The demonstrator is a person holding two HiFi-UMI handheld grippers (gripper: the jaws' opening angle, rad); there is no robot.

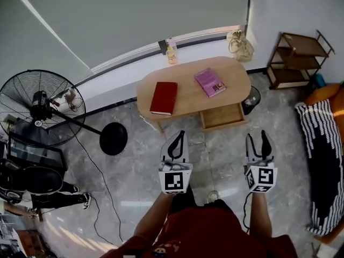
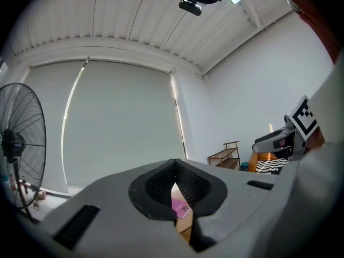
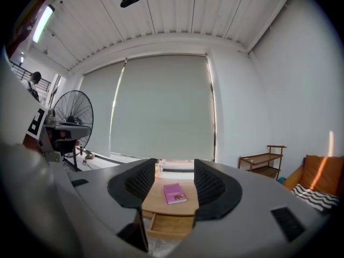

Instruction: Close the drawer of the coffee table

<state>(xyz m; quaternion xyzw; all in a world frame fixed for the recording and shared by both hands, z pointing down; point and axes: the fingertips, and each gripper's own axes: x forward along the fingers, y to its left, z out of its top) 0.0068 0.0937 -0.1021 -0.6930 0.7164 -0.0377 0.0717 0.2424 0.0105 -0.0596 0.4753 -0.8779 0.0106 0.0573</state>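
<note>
The oval wooden coffee table [image 1: 188,93] stands ahead of me with a red book [image 1: 163,98] and a pink book [image 1: 209,82] on top. Its drawer [image 1: 222,115] is pulled out at the front right. Both grippers hover over the floor short of the table. My left gripper [image 1: 180,134] is shut with nothing in it; in its own view the left gripper [image 2: 173,168] shows the pink book [image 2: 180,207] through a slit. My right gripper [image 1: 257,136] is open and empty. In its own view the right gripper [image 3: 174,181] frames the drawer [image 3: 172,223] and the table [image 3: 158,198].
A standing fan [image 1: 40,104] with a round base [image 1: 113,138] is at the left. A wooden shelf [image 1: 298,58] stands at the back right, and a striped blanket [image 1: 322,160] lies on a sofa at the right. A black bin [image 1: 251,99] sits beside the table.
</note>
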